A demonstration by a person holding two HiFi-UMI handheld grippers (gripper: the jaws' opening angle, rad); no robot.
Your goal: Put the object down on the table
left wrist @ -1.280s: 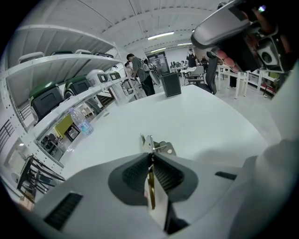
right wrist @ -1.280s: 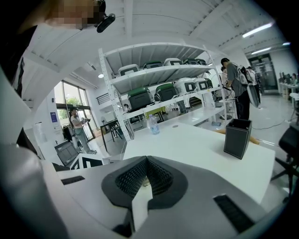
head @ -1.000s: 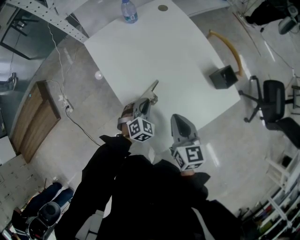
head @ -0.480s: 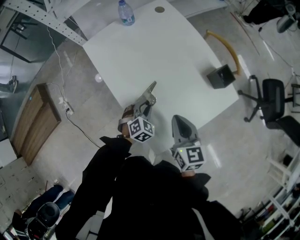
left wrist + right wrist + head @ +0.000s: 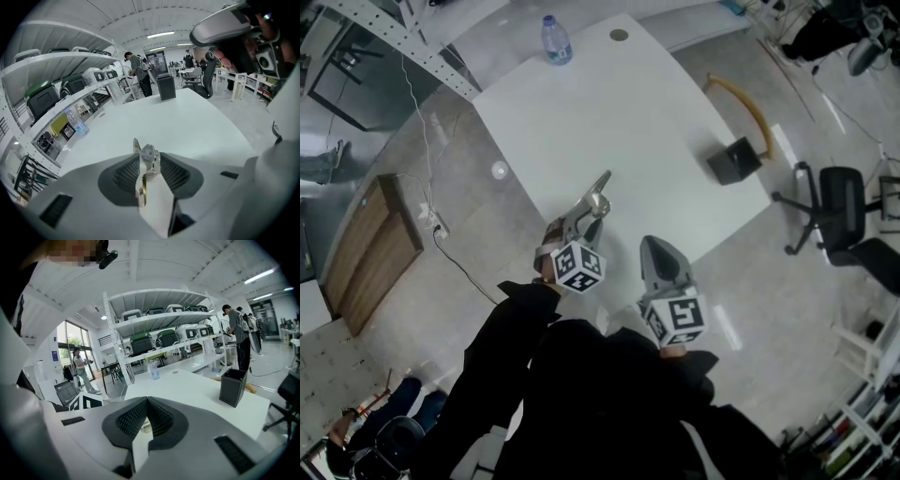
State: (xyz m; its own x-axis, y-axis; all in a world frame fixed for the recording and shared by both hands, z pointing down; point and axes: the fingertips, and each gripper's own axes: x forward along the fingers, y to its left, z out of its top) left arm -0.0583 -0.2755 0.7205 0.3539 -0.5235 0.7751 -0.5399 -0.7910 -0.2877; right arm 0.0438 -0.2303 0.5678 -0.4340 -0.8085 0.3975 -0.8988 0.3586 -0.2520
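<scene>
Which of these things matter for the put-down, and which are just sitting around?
Job in hand: metal object, between the jaws of the left gripper, which have just been opening; white table.
Lying about: water bottle; black box; office chair.

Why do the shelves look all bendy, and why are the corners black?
Right gripper view: the wide-angle lens bows the shelves. Left gripper view: same bending, round black edges, and the ceiling lamp glares white. Head view: the white table looks skewed but sharp.
</scene>
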